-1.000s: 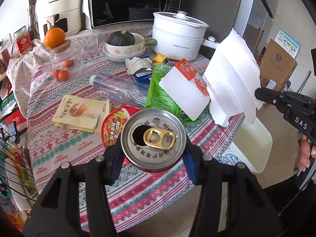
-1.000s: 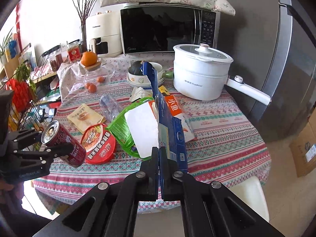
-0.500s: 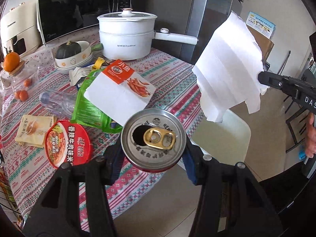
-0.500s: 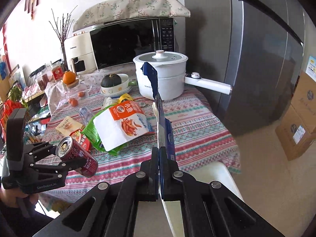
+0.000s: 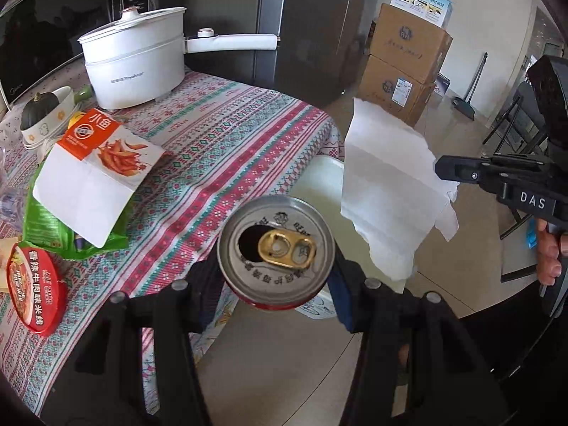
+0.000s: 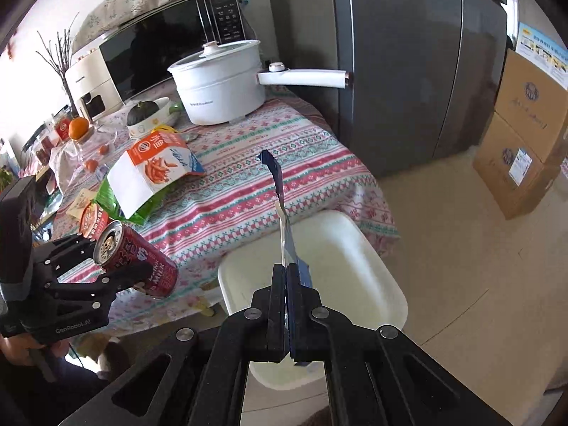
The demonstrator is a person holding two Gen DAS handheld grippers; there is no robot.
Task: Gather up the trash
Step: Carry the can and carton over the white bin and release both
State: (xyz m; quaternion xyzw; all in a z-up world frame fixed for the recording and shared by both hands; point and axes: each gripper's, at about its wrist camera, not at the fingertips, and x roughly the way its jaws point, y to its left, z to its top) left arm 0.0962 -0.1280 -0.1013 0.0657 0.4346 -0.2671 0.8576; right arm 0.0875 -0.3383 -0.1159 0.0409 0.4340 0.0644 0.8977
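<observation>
My left gripper (image 5: 275, 277) is shut on an opened red drink can (image 5: 276, 248), held off the table's edge; the can also shows in the right wrist view (image 6: 136, 261). My right gripper (image 6: 287, 284) is shut on a flat wrapper, white inside and blue outside (image 6: 280, 209), seen as a white sheet in the left wrist view (image 5: 387, 191). It hangs above a white bin (image 6: 337, 248) standing on the floor beside the table. An orange-and-white snack bag (image 5: 92, 170), a green bag (image 5: 46, 227) and a red noodle lid (image 5: 35, 284) lie on the table.
The round table (image 5: 220, 149) carries a white electric pot (image 5: 135, 56) with a long handle, a bowl with a squash (image 5: 42, 110) and a microwave behind. A grey fridge (image 6: 408, 53) and stacked cardboard boxes (image 5: 404, 60) stand beyond the bin.
Both grippers have swung right, away from the table centre toward the white bin, keeping the can and the wrapper. The wrapper now hangs over the bin.
</observation>
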